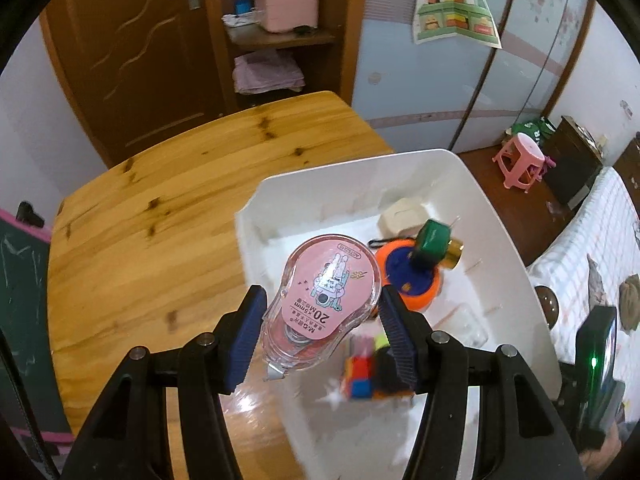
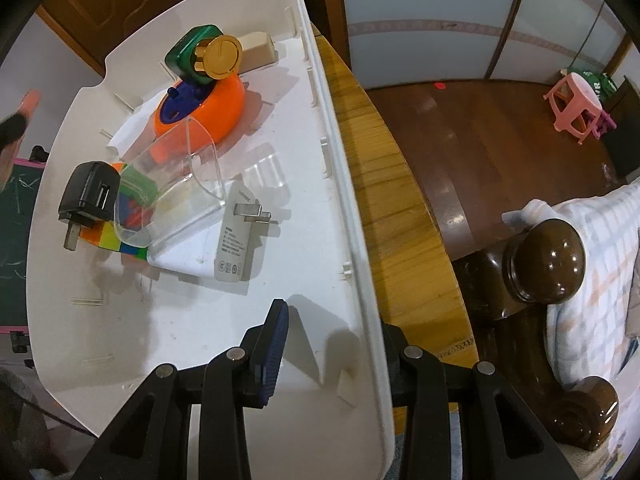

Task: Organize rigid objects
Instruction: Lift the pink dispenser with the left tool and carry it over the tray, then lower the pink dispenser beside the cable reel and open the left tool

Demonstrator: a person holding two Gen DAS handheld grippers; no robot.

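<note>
My left gripper (image 1: 320, 320) is shut on a clear correction-tape dispenser with a pink label (image 1: 328, 300), held in the air over the near left corner of the white bin (image 1: 360, 172). In the bin lie an orange-and-blue disc (image 2: 216, 104), a green box (image 2: 188, 52) with a gold cap (image 2: 222, 56), a beige block (image 2: 260, 50), a black plug adapter (image 2: 90, 192), a colour cube (image 2: 108, 236), a clear plastic stand (image 2: 188, 184) and a white charger (image 2: 236, 240). My right gripper (image 2: 334, 344) straddles the bin's right wall (image 2: 340, 200), one finger inside and one outside, closed on it.
The bin sits on a wooden table (image 1: 160, 220), close to its right edge (image 2: 392, 200). A dark bedpost (image 2: 544, 264) and a checked bedcover stand just right of the table. A pink stool (image 2: 576, 104) is on the floor beyond. A door and shelves are behind the table.
</note>
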